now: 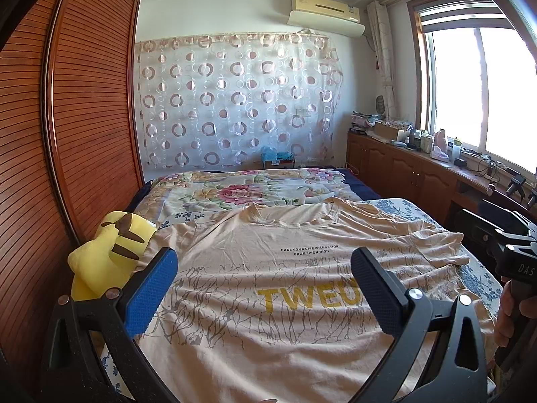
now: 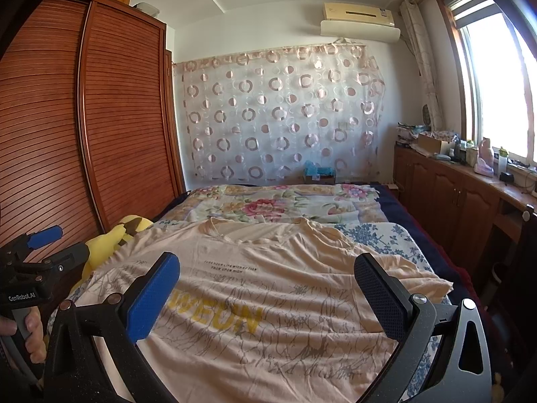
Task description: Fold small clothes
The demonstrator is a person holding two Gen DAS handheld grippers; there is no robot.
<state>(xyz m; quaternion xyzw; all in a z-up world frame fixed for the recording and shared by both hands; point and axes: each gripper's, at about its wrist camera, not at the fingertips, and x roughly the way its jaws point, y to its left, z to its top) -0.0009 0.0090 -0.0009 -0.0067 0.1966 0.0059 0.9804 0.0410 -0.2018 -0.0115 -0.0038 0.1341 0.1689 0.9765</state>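
Note:
A beige T-shirt (image 1: 268, 268) with yellow lettering and a grey branch print lies spread flat on the bed, collar away from me; it also fills the right wrist view as the T-shirt (image 2: 275, 288). My left gripper (image 1: 265, 288) hovers open above the shirt's lower half, nothing between its blue-padded fingers. My right gripper (image 2: 268, 299) is open too, over the shirt's lower right part. The right sleeve (image 2: 423, 278) lies rumpled near the bed edge. A hand holds the other gripper at each view's side.
A yellow plush toy (image 1: 107, 255) sits at the shirt's left side against the slatted wooden wardrobe (image 1: 77, 127). A floral quilt (image 1: 248, 191) covers the far bed. Wooden cabinets (image 1: 402, 168) with clutter run along the right under the window.

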